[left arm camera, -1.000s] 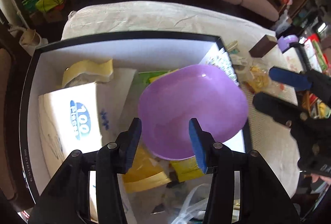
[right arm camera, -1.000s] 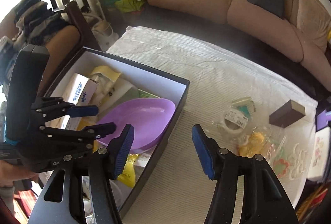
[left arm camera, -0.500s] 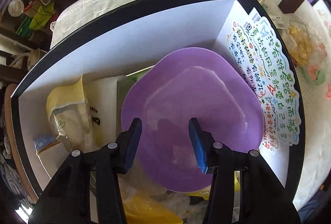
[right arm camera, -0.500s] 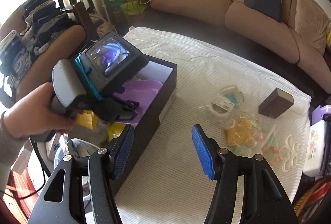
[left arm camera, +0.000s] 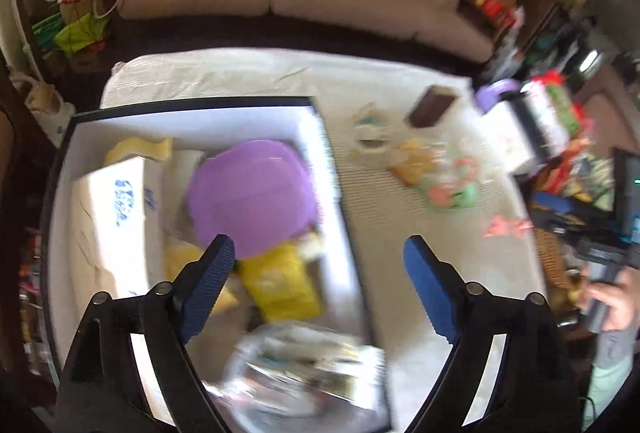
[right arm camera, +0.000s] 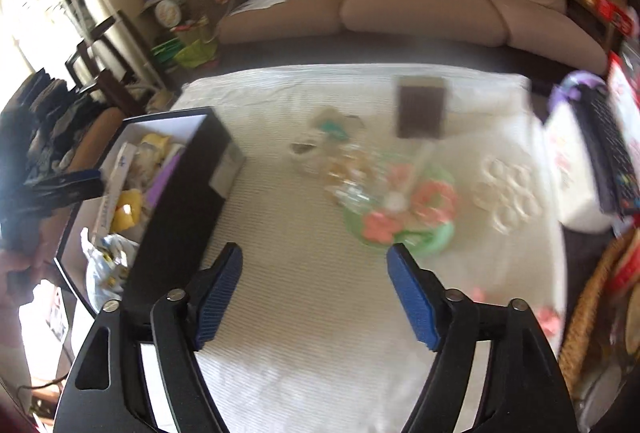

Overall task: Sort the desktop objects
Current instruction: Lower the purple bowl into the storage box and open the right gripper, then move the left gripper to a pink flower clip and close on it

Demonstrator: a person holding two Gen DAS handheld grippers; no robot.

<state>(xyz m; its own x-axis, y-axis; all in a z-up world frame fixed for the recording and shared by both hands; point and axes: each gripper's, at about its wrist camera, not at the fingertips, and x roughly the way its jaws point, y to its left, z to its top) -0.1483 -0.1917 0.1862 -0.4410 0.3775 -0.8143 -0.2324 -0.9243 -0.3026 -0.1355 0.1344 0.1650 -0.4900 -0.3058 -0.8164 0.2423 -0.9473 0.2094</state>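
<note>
Both hand-held grippers, left and right, are spread empty; only left's view shows the purple bowl lying in the box.

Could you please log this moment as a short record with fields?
left gripper: jaws open, empty, above the box's right wall
right gripper: jaws open, empty, over the white cloth
purple plate: inside the black box, on other items
brown block: on the cloth, outside the box
green-and-pink packet: on the cloth, ahead of the right gripper
image quality: motion-blurred
</note>
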